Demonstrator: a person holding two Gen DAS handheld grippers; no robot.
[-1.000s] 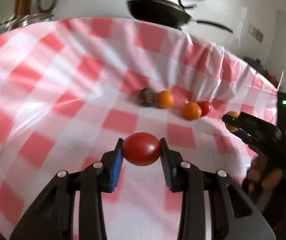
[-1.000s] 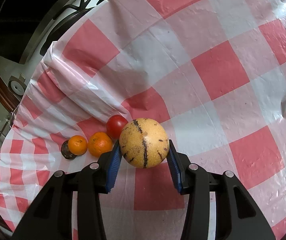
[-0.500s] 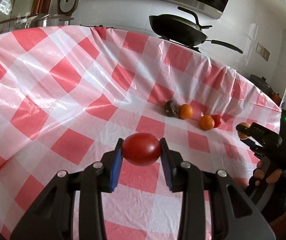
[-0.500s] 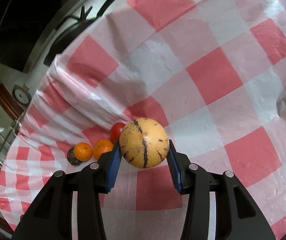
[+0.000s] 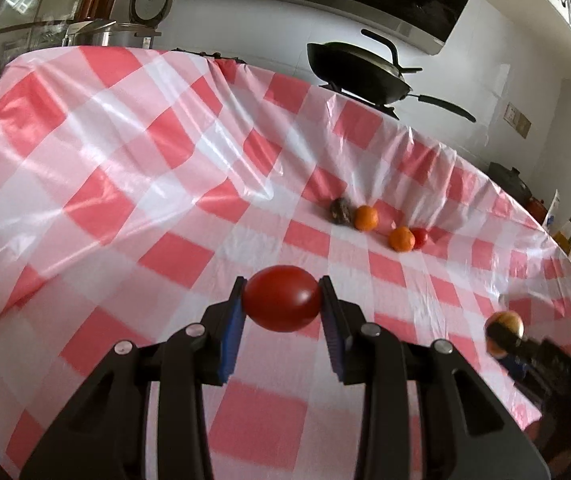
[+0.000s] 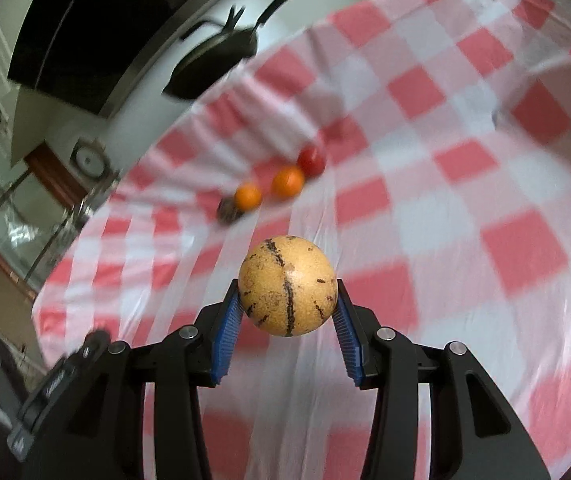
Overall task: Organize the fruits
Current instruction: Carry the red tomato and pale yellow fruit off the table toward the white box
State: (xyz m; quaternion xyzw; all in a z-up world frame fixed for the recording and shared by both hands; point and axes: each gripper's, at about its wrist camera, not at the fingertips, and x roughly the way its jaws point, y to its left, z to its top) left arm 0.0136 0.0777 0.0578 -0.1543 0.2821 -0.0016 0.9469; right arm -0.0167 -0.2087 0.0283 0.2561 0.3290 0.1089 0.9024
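My left gripper (image 5: 281,300) is shut on a red tomato (image 5: 282,298), held above the red-and-white checked tablecloth (image 5: 125,208). My right gripper (image 6: 288,300) is shut on a round yellow fruit with dark streaks (image 6: 288,286). In the left wrist view that yellow fruit (image 5: 504,326) shows at the right edge in the other gripper. Far back on the cloth lie a dark fruit (image 5: 340,211), an orange (image 5: 366,218), a second orange (image 5: 401,239) and a small red tomato (image 5: 420,237) in a row. The right wrist view shows the same row (image 6: 285,181), blurred.
A black wok (image 5: 359,76) sits on a stove behind the table's far edge. A steel pot (image 5: 97,32) stands at the back left. The cloth (image 6: 485,160) is wrinkled and folds upward near its far edge. Part of the left gripper's body (image 6: 57,392) shows at the right wrist view's lower left.
Both grippers pulled back from the row of fruit, which now looks smaller and farther. The right gripper moved most, in the last half second. Both grips are unchanged.
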